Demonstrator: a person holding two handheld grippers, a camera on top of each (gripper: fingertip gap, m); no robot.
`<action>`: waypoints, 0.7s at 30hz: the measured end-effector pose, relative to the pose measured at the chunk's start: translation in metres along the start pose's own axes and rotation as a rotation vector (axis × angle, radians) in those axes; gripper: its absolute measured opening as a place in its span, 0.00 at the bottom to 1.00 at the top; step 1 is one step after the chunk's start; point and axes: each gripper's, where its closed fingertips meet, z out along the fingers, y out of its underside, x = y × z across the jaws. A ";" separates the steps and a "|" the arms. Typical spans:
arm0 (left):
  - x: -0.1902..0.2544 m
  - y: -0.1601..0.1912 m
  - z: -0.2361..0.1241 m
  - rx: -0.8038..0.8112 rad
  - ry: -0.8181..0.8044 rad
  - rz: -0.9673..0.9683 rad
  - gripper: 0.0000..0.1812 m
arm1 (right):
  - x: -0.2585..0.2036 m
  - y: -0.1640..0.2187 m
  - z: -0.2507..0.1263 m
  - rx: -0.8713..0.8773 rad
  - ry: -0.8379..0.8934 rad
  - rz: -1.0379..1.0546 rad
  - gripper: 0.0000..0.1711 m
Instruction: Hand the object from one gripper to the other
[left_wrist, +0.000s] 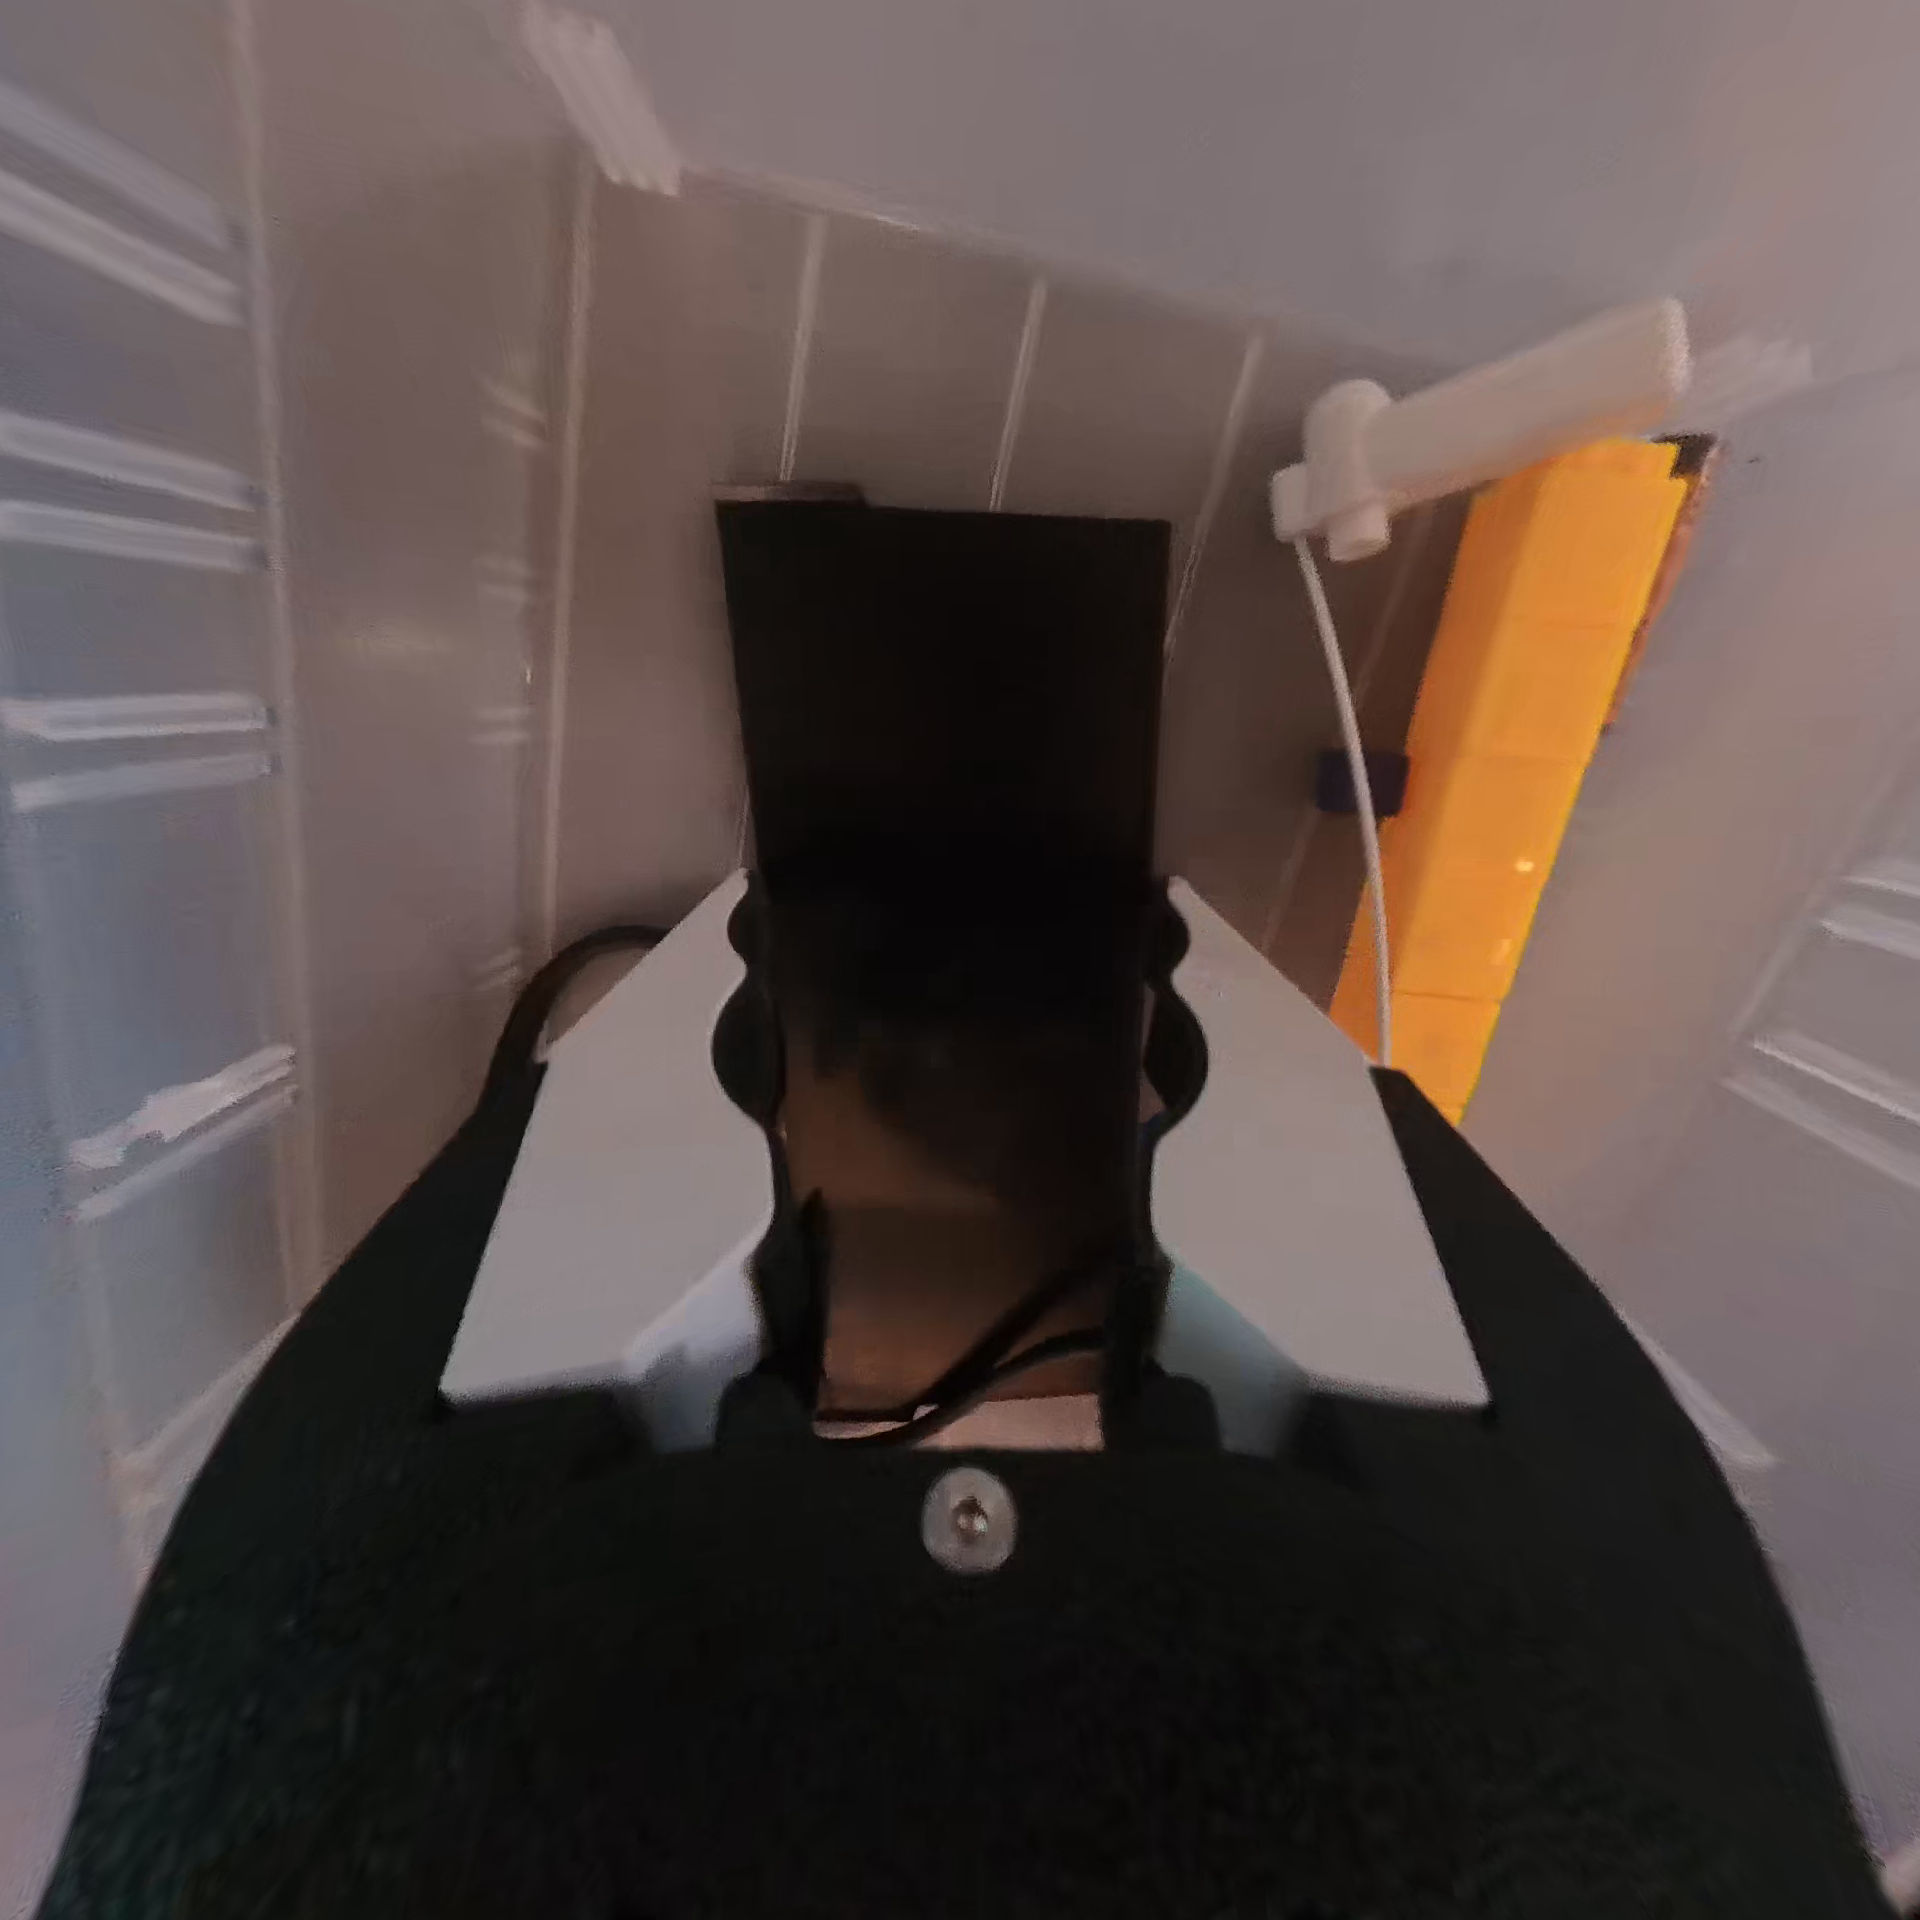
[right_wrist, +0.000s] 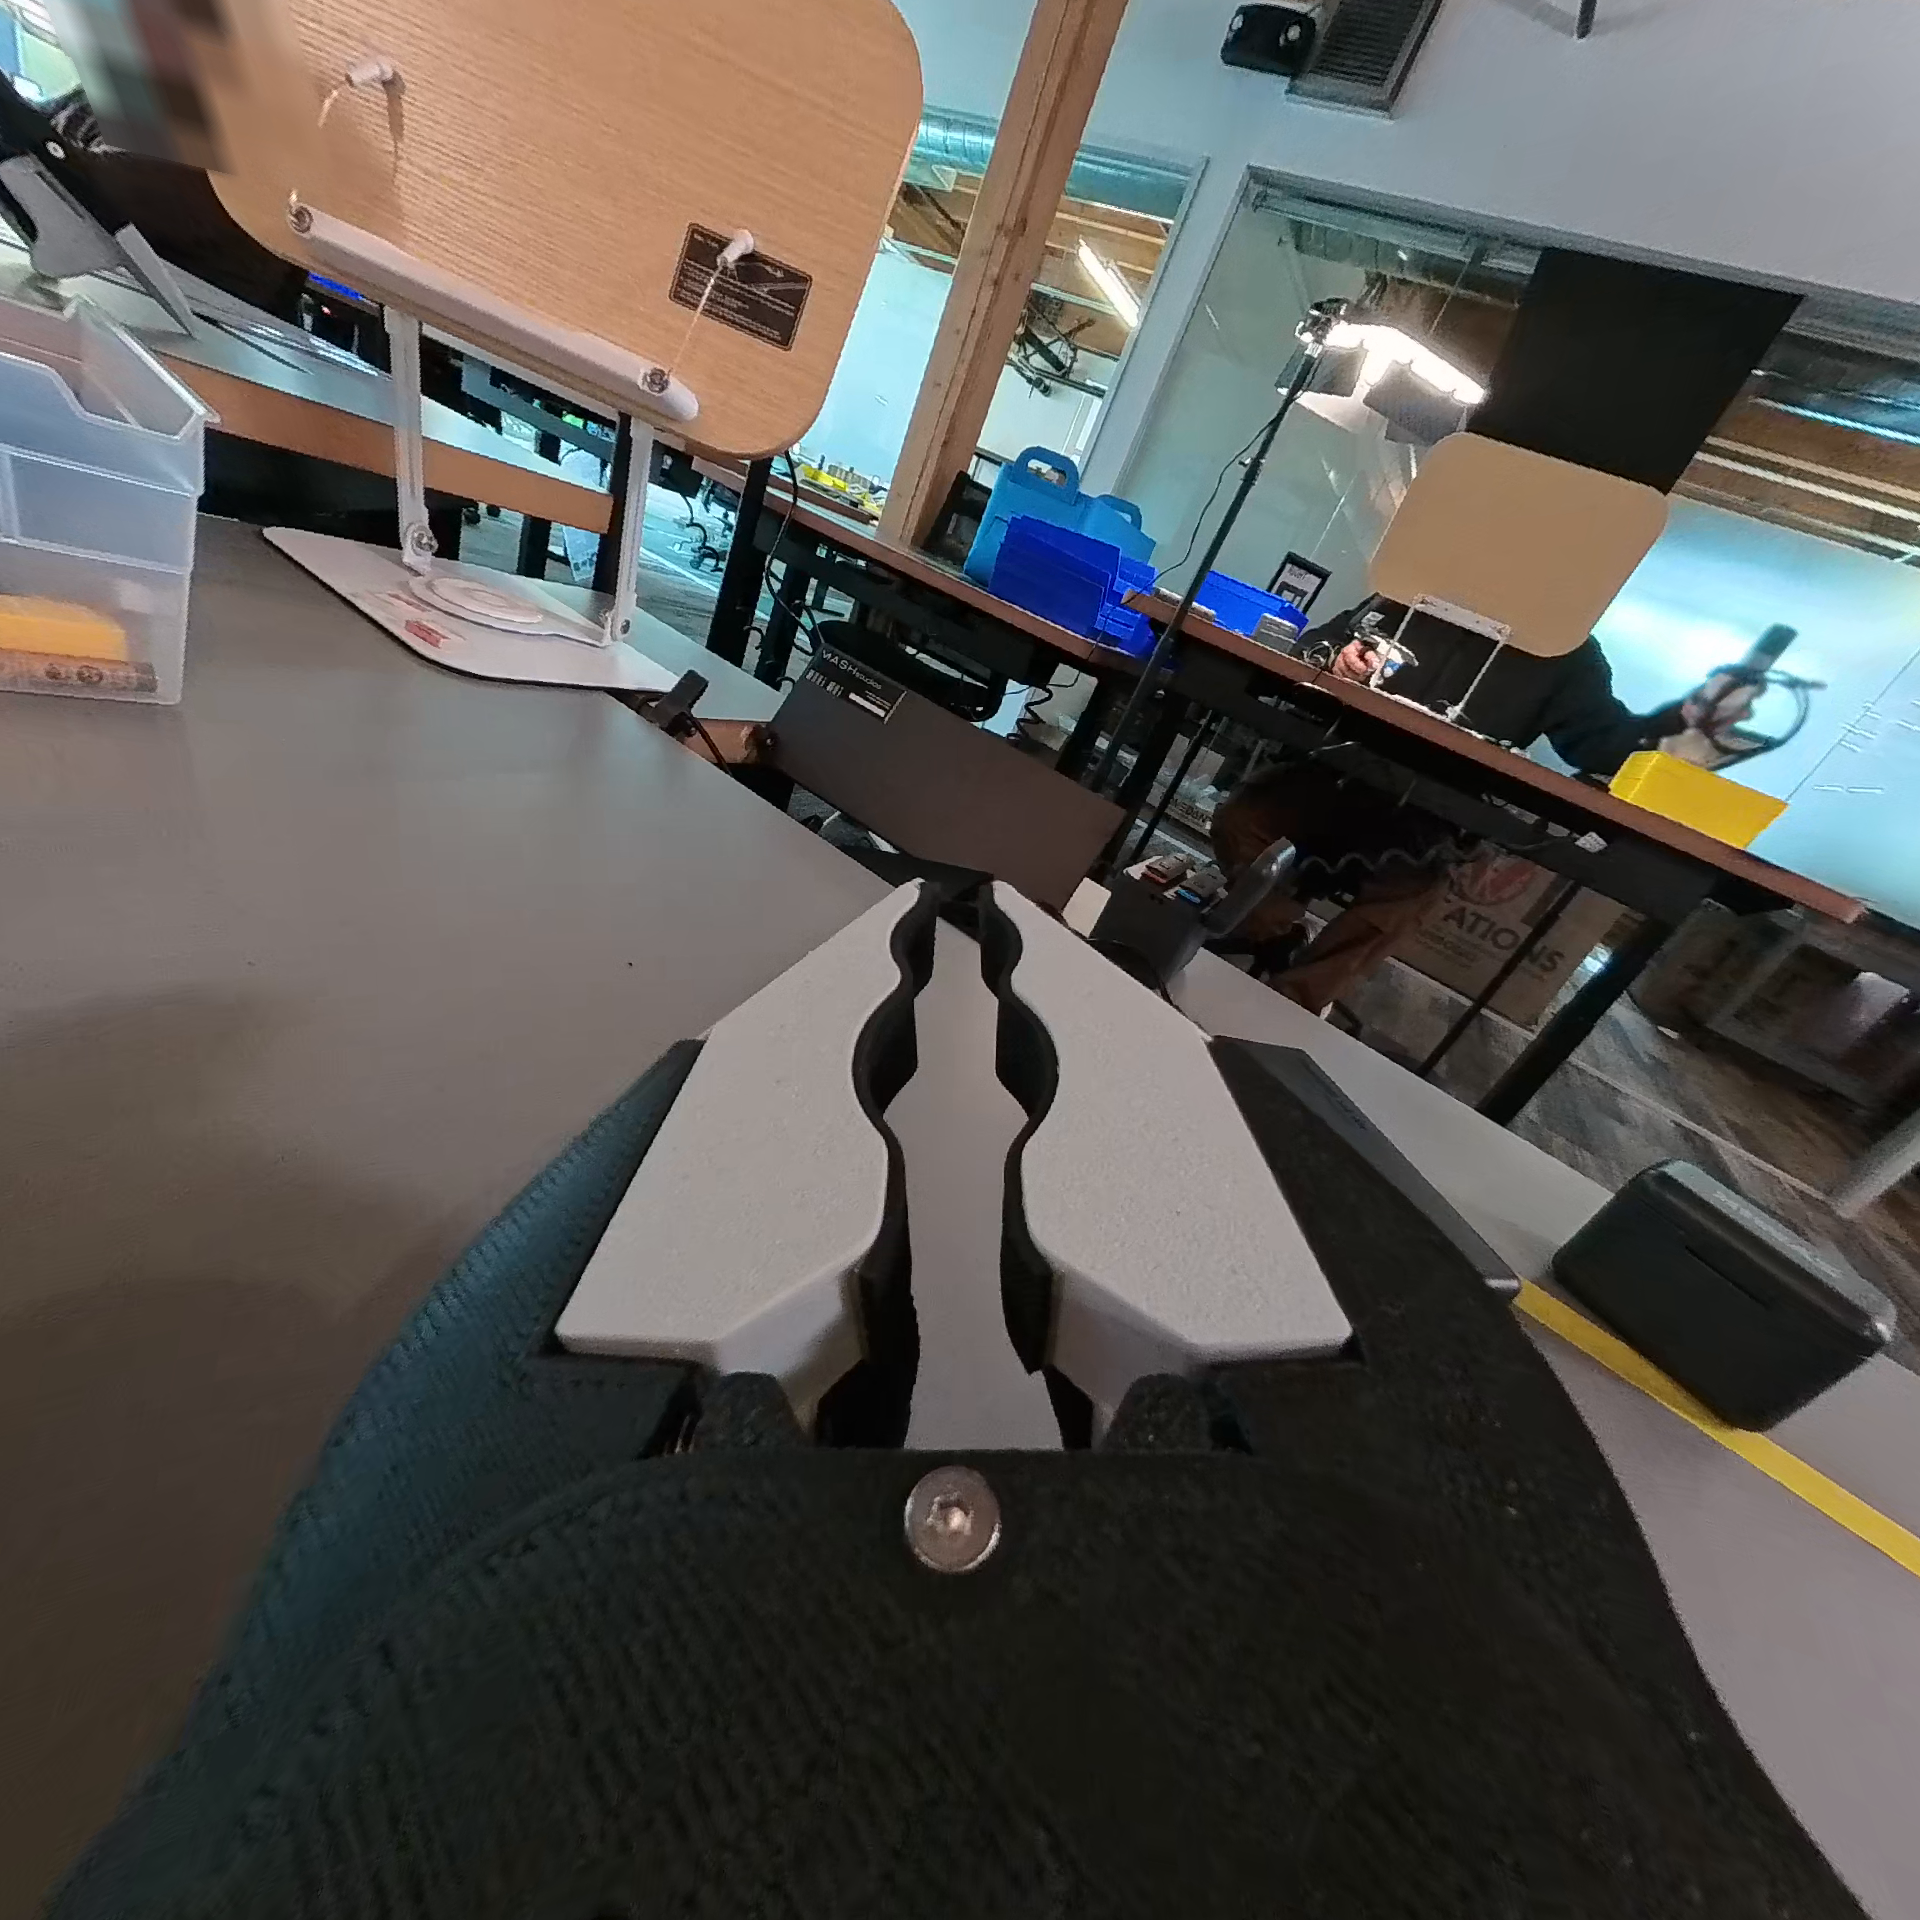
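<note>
Object: one flat black slab, clamped between the pads of the left gripper, sticking out forward past the fingertips, raised in front of a pale panelled surface.
Left fingers: closed on the slab's two edges — holding it firmly, to judge by the pads pressed flush on both sides.
Right fingers: drawn nearly together on the right gripper, only a thin gap between the pads, nothing in them.
Right gripper place: low over the grey table, pointing toward the far edge.
Progress: pick-up done, judging by the slab already in the left grip; handover not yet begun — neither gripper visible in the other's view.
Left to do: widen the right fingers, bring the two together, take the slab, release from the left.
Count, task things: one slab, two grippers.
Count, bystanders: one clear bin, one wooden board on a white stand, one small black case, one strip of yellow tape.
</note>
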 end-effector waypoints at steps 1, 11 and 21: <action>0.000 0.000 0.000 0.010 0.003 0.015 0.40 | 0.000 0.000 0.000 0.000 -0.001 0.001 0.04; 0.019 0.001 -0.025 0.191 -0.032 0.260 0.05 | -0.002 0.000 0.000 0.001 -0.012 -0.001 0.04; -0.012 -0.004 -0.045 0.188 0.143 0.089 0.39 | -0.006 -0.001 0.000 0.004 -0.032 -0.010 0.04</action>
